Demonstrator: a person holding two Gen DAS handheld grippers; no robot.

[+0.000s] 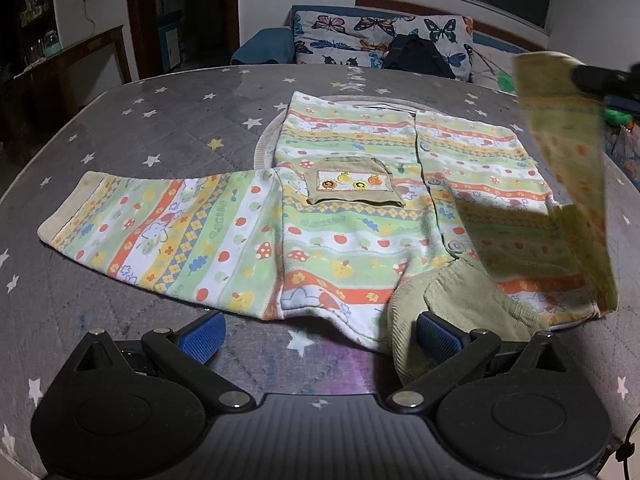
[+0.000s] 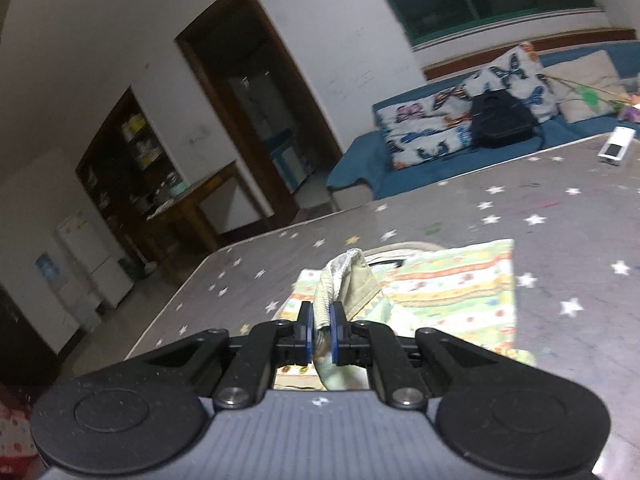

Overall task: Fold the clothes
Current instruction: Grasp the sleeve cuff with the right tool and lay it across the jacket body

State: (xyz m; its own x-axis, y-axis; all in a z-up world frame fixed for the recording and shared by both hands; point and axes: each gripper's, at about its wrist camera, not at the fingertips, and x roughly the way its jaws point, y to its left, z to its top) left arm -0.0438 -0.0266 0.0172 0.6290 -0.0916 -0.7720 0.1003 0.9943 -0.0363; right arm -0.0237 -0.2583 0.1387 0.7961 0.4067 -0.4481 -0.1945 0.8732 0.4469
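A child's striped patterned cardigan [image 1: 352,216] lies flat on the grey star-print surface [image 1: 160,128], its left sleeve [image 1: 160,224] spread out to the left, its khaki collar [image 1: 460,304] nearest me. My left gripper [image 1: 318,338] is open and empty, just short of the collar edge. My right gripper [image 2: 322,326] is shut on the cuff of the right sleeve [image 2: 344,276] and holds it up above the cardigan's body [image 2: 452,288]. In the left wrist view that lifted sleeve [image 1: 568,152] hangs blurred at the right.
A blue sofa [image 2: 360,168] with butterfly cushions [image 1: 360,40] and a black backpack [image 2: 500,118] stands beyond the far edge. A white box [image 2: 616,146] lies at the far right of the surface. A wooden table [image 2: 192,200] and doorway are at the left.
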